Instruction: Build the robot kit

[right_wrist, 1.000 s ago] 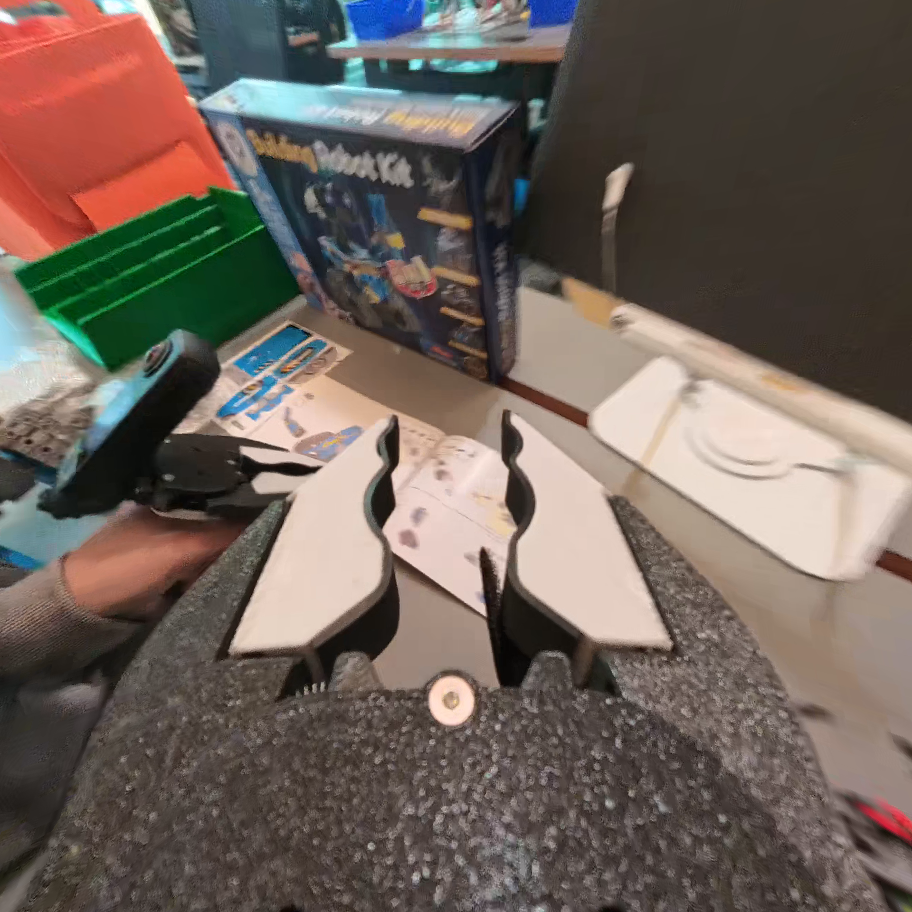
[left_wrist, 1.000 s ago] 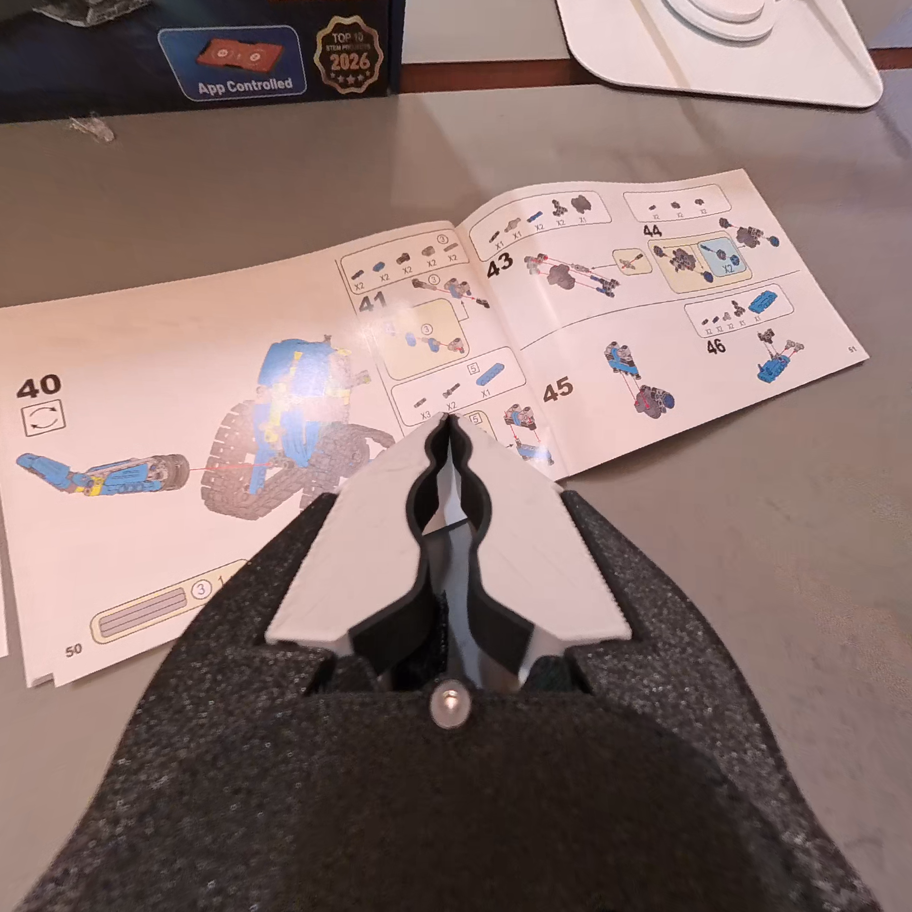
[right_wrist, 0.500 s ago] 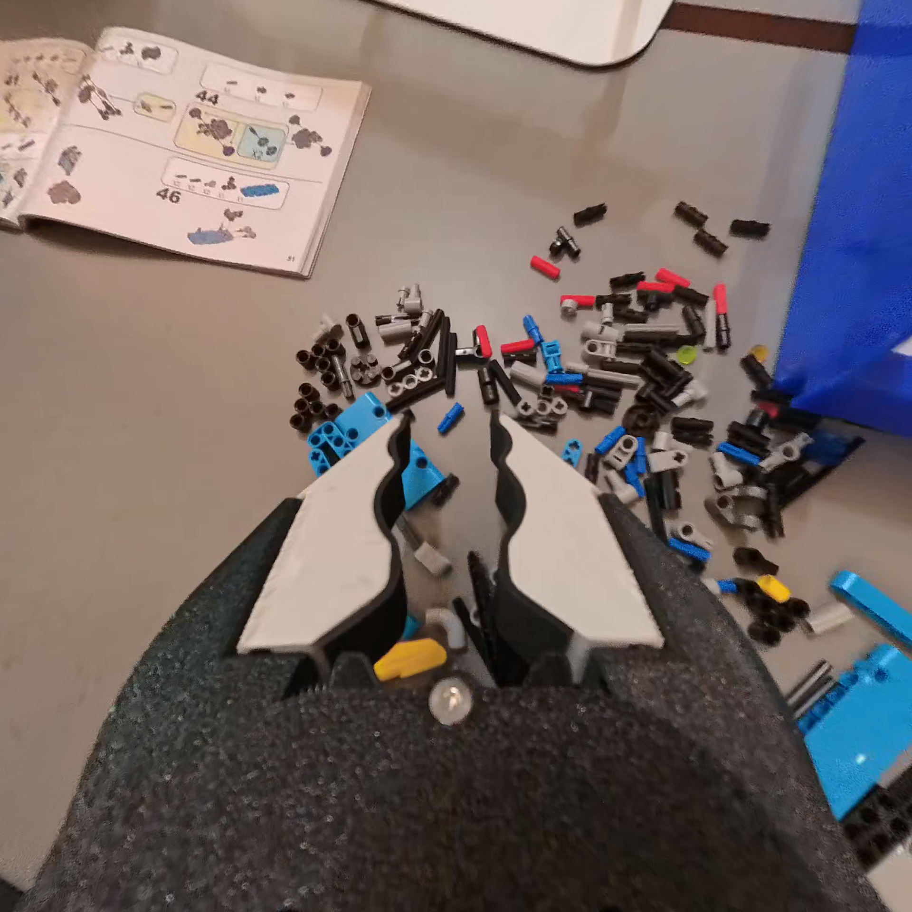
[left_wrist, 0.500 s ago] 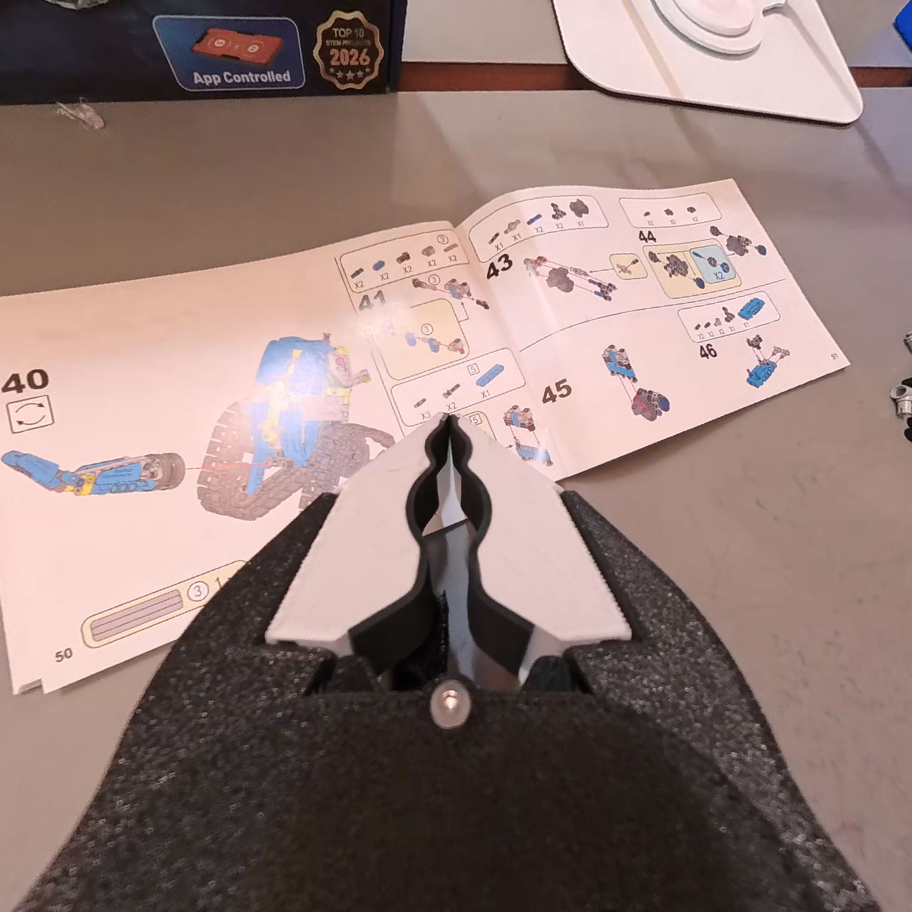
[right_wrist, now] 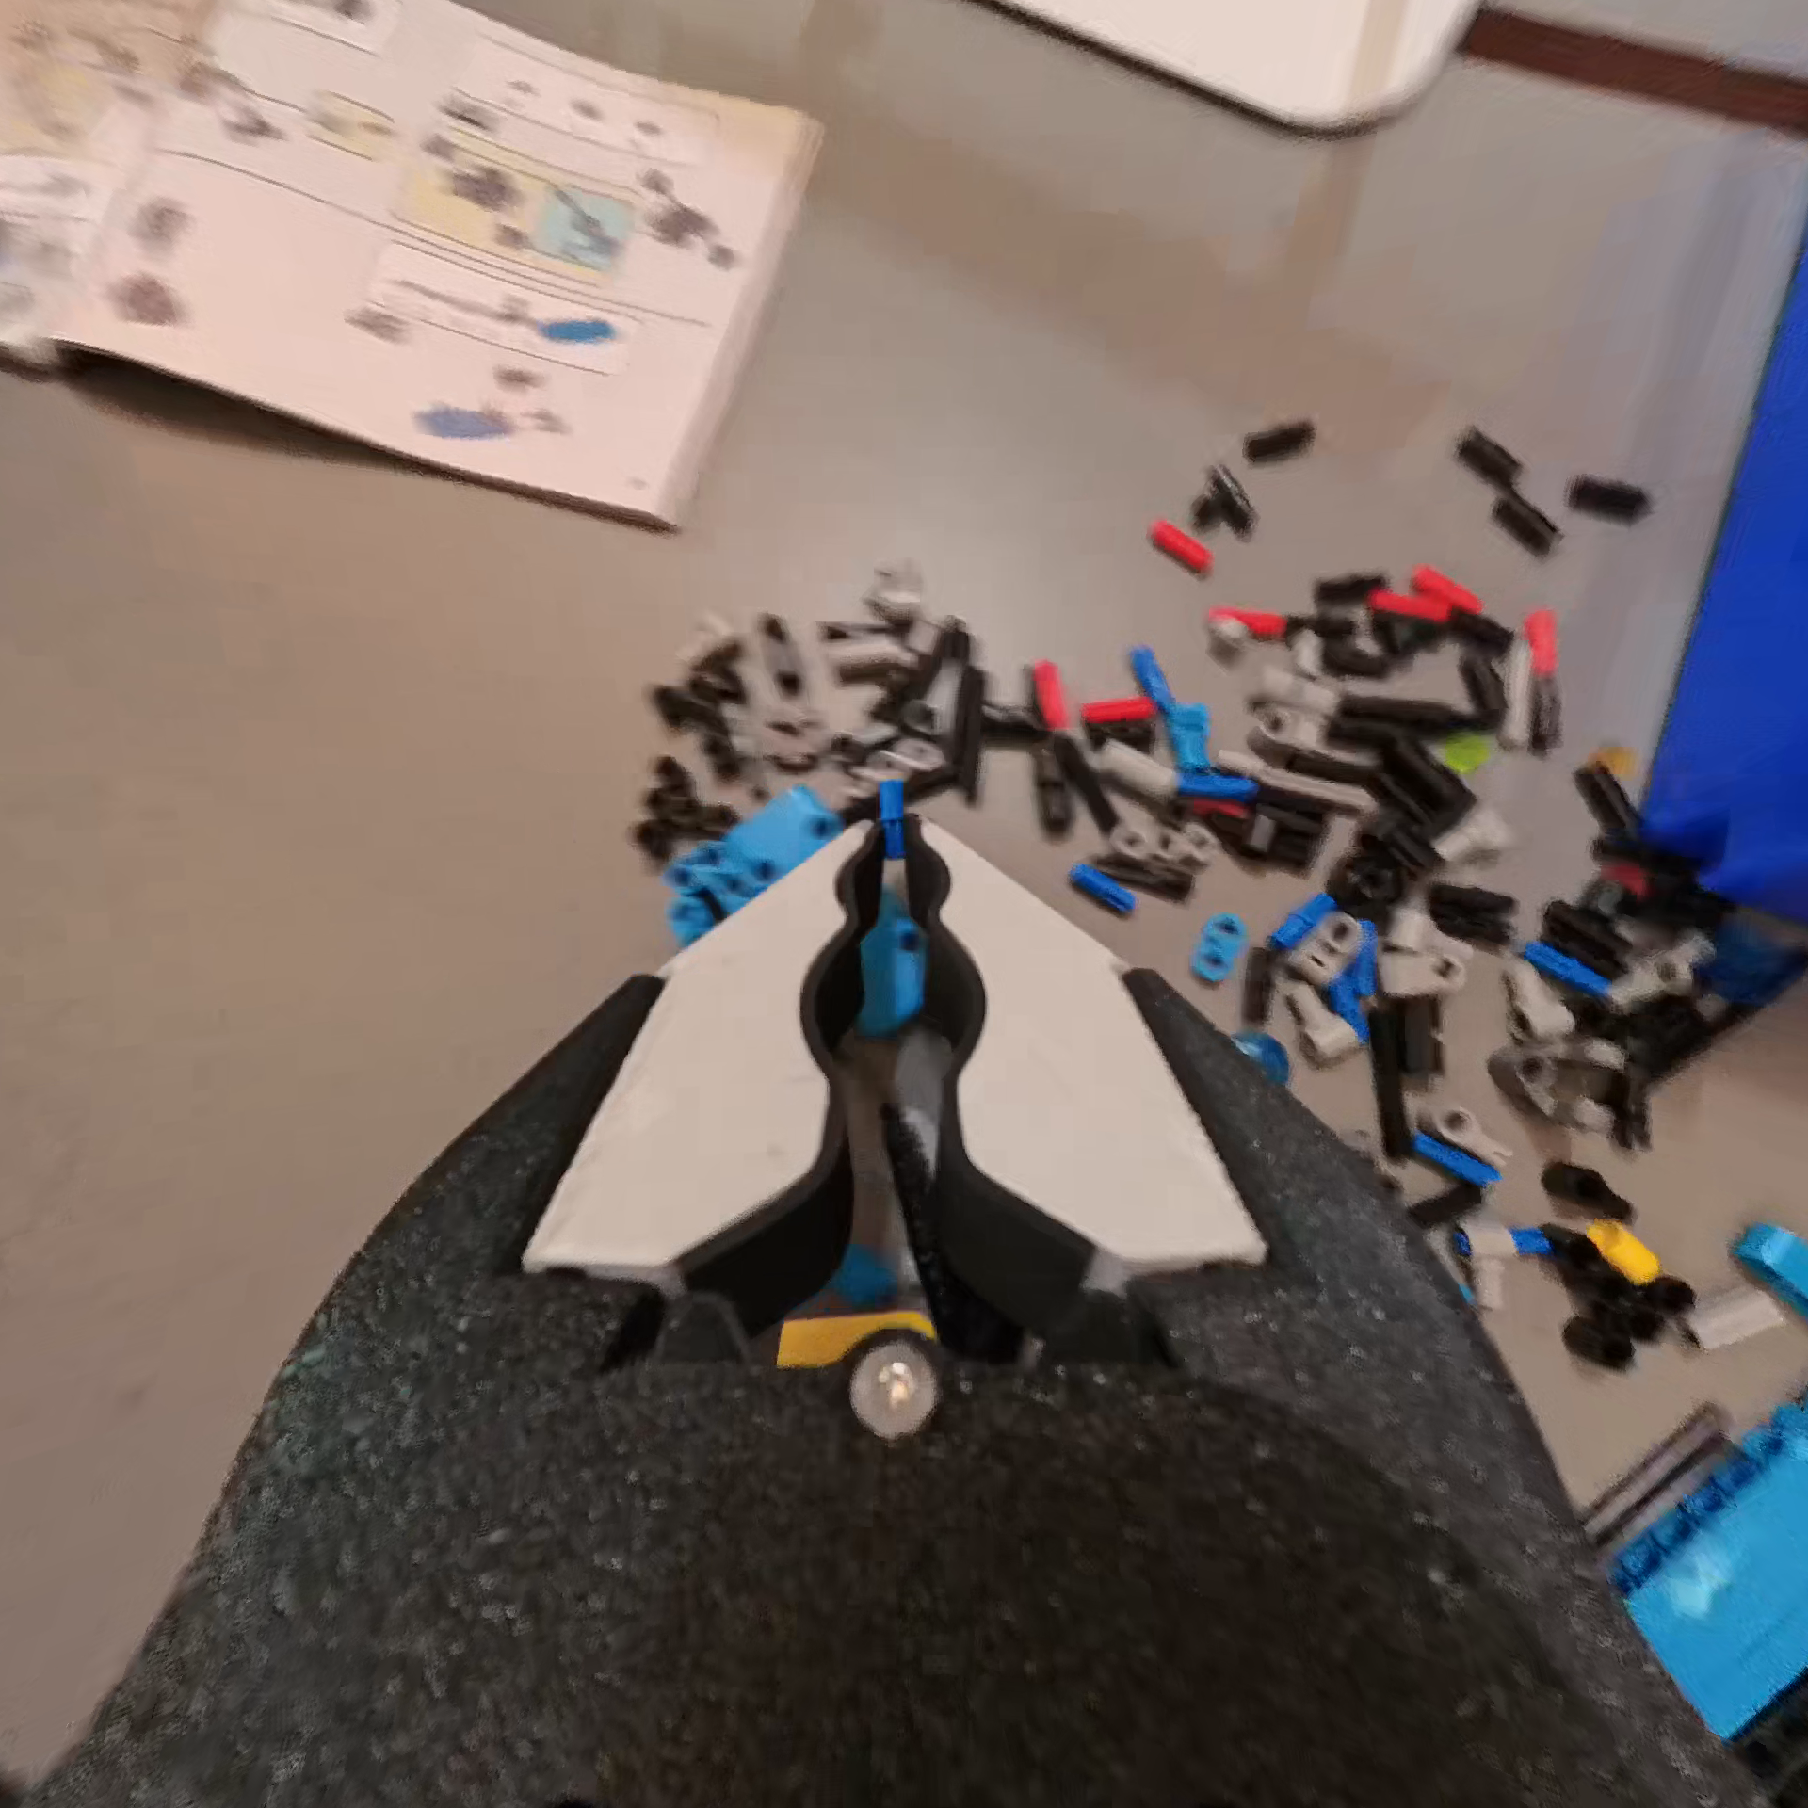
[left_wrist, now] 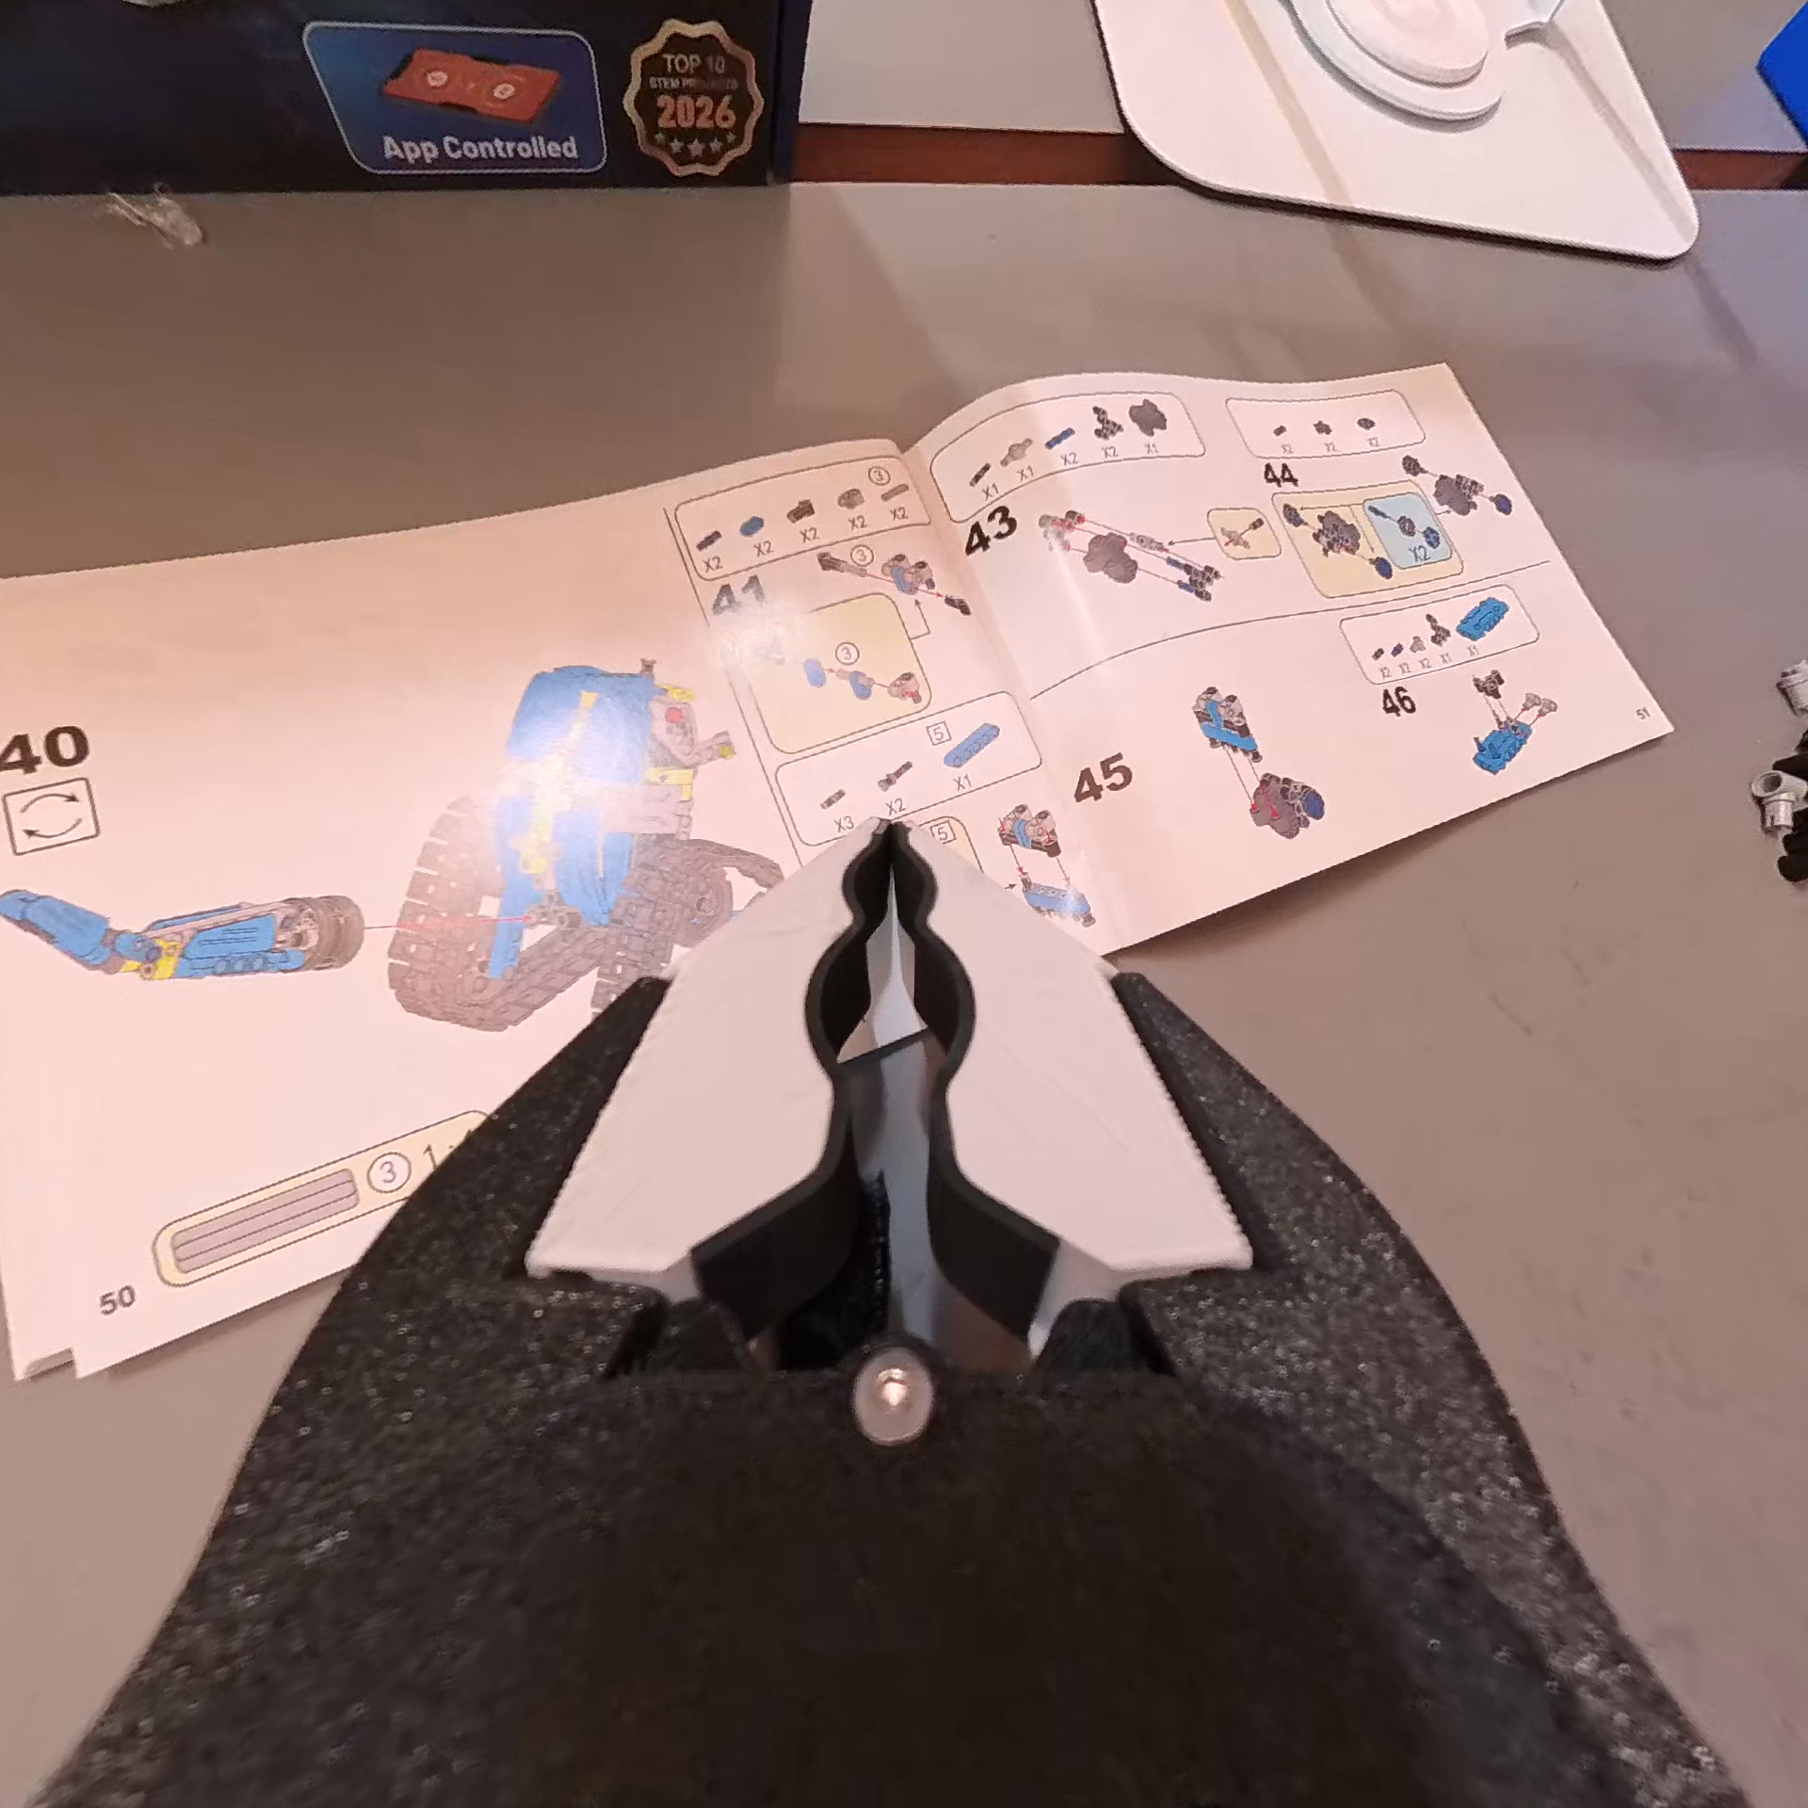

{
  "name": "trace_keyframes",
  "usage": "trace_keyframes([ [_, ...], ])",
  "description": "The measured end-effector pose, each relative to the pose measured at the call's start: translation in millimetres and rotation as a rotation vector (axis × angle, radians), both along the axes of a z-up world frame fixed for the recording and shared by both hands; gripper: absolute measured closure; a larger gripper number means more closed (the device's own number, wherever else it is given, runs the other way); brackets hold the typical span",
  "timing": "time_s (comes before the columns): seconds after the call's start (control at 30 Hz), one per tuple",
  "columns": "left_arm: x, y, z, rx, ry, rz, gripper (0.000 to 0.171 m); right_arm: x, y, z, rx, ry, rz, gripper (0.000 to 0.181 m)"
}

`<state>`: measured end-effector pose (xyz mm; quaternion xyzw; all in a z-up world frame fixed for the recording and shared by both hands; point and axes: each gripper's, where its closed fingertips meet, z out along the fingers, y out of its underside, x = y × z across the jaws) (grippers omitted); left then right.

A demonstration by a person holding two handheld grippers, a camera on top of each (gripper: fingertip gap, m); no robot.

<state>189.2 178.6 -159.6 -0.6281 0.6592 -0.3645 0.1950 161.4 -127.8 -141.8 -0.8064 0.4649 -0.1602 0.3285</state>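
My right gripper [right_wrist: 890,832] is shut on a small blue pin [right_wrist: 889,804] that sticks out past the tips, just above the grey table. It is at the near left edge of a scattered pile of small black, grey, red and blue building parts [right_wrist: 1370,744]. A light blue block [right_wrist: 753,851] lies right beside the tips. My left gripper [left_wrist: 890,832] is shut and empty, hovering over the near edge of an open instruction booklet [left_wrist: 1174,636] lying flat on the table. The booklet also shows in the right wrist view [right_wrist: 391,245], blurred.
A dark blue product box [left_wrist: 245,98] stands at the far left and a white tray [left_wrist: 1419,147] at the far right. A blue container [right_wrist: 1751,685] borders the pile on the right. Larger light blue pieces [right_wrist: 1712,1565] lie near right. A few parts [left_wrist: 1785,792] show at the left view's right edge. Spacing between my two grippers at the tips: around 30 cm.
My right gripper swung from facing the box down to the parts pile, then shut on the small blue pin. My left gripper stayed shut over the booklet, shifting only slightly.
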Motion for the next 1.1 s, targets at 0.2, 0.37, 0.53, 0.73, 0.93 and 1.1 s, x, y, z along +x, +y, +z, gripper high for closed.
trace_keyframes([
  [0.2,0,0,0,0.003,-0.001,0.000,0.171,-75,134,9,0.062,0.027,0.443,0.177],
  [0.37,0,0,0,-0.004,0.000,0.000,0.171,-87,155,-13,0.039,0.063,0.498,0.177],
  [0.53,0,0,0,0.003,-0.001,0.000,0.171,-84,150,-22,0.015,0.080,0.477,0.175],
  [0.73,0,0,0,-0.018,0.002,0.000,0.171,-60,94,10,0.064,0.049,0.317,0.156],
  [0.93,0,0,0,0.012,-0.002,0.000,0.171,0,-37,-2,-0.021,0.038,-0.086,0.163],
  [1.1,0,0,0,-0.012,0.001,0.001,0.171,8,-47,-15,-0.048,0.023,-0.113,0.162],
])
